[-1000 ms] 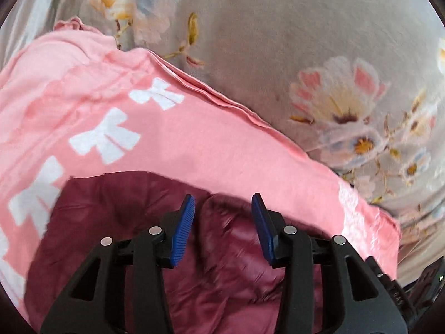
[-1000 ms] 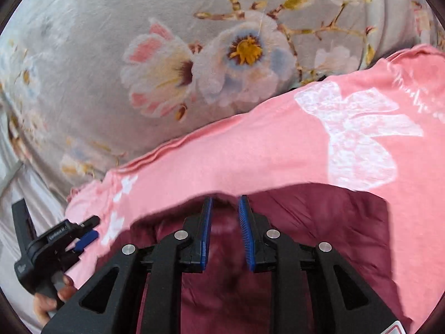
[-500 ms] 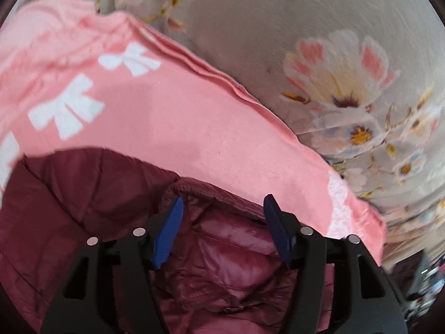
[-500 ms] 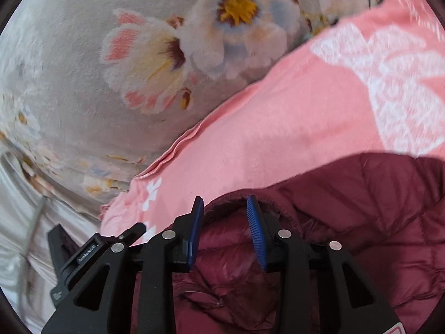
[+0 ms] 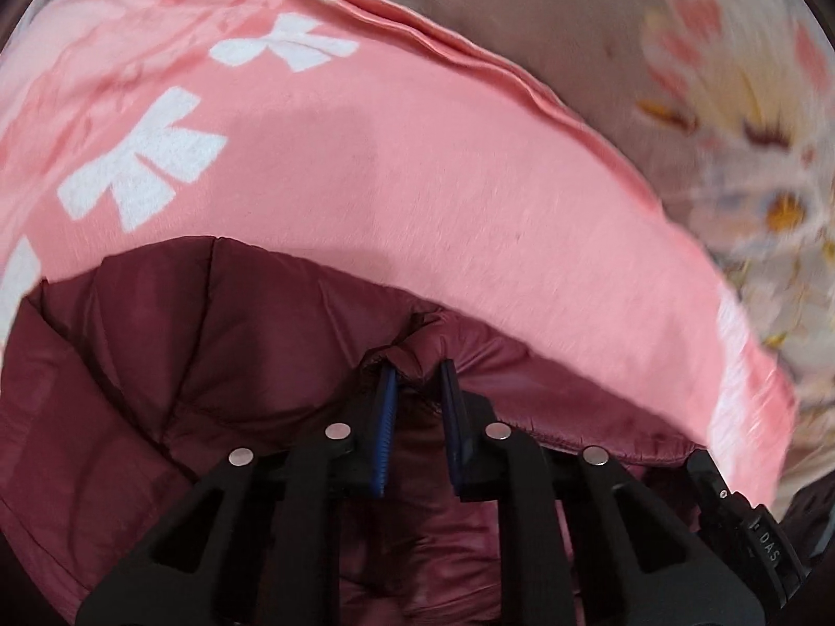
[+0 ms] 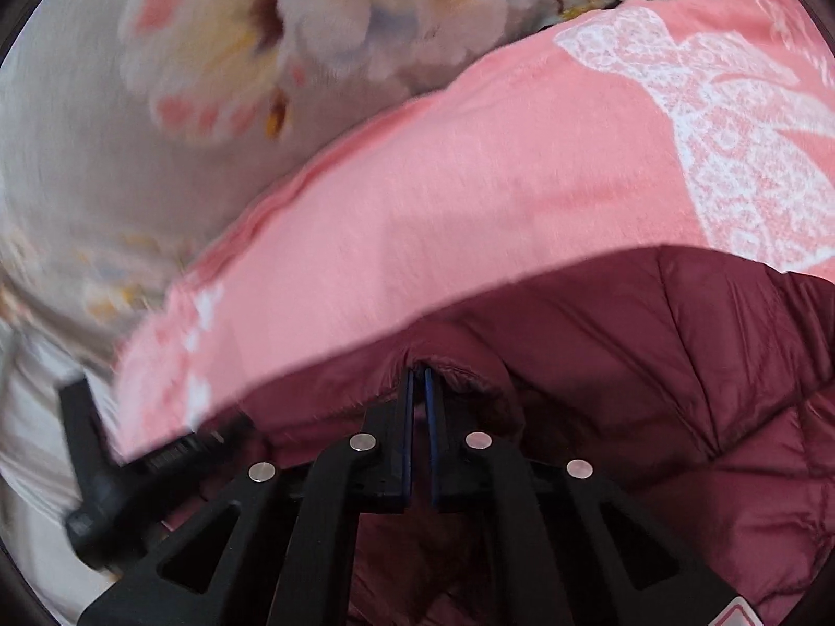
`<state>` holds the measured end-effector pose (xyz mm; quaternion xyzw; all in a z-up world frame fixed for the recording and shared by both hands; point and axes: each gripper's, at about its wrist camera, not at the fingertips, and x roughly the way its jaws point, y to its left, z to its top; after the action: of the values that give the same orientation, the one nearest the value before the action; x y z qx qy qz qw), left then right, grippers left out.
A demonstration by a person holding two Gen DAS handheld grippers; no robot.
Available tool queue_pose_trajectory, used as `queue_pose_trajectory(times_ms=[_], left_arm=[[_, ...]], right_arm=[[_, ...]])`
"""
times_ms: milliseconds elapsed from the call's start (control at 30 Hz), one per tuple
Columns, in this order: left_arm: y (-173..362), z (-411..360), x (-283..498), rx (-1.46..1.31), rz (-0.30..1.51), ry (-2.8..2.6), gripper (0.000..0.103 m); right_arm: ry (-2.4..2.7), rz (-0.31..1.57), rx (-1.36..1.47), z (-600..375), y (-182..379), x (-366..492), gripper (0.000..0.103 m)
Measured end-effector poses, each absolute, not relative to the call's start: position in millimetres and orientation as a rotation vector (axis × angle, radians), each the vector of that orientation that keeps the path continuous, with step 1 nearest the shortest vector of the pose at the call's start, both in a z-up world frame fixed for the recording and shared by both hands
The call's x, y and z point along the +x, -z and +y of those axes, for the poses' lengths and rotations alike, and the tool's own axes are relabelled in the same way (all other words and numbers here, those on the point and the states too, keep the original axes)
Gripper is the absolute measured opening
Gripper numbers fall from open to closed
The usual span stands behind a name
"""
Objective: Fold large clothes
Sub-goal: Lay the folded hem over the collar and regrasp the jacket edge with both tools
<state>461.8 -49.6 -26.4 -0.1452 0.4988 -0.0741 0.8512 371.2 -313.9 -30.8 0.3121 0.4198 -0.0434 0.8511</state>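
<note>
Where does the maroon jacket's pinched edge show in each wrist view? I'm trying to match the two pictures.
Left wrist: lower centre, bunched between the closing left gripper, jacket spreading left.
Right wrist: lower centre, in the shut right gripper, jacket spreading right.
Shared landmark: the pink blanket behind.

Bedding: a grey floral cover [image 5: 574,15] fills the top and right of the left wrist view, blurred.
Flowers: big pale blooms with pink petals, yellow centres and dark brown hearts; one sits at the right edge of the left view, another at top left of the right view [image 6: 224,47].
Pink blanket: a coral-pink blanket [image 5: 417,198] lies over the floral cover, its layered edge running diagonally.
Print: white bow shapes [image 5: 141,167] on the left, a larger lacy white bow [image 6: 730,156] in the right view.
Far left, right view: pale, smooth white fabric [image 6: 31,443], blurred.
Light: soft, even, with a faint shadow on the pink.
</note>
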Motion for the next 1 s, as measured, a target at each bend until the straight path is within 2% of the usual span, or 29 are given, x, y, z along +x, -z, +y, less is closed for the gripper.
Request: queue_pose_trajectory(times_ms=[133,300,600,1000], left_arm=[[31.1,-52.2,453.8,-0.223,1.027,0.161,0.015],[34.4,-52.6,450.4,-0.198,1.004,0.161,0.015],[40.5,-52.4,437.8,-0.182,0.940,0.171,0.016],[41.5,-68.7,425.9,-0.086,0.845,0.133,0.016]], right_arm=[[0.122,0.939,0.500,-296.6,32.9,363.2,0.004],[0.125,0.754,0.427,-285.6,-13.7,355.4,0.005],[0.196,0.885,0.332,-273.3,36.2,367.9,0.002],[0.265,0.886,0.173,-253.1,50.5,369.2,0.000]])
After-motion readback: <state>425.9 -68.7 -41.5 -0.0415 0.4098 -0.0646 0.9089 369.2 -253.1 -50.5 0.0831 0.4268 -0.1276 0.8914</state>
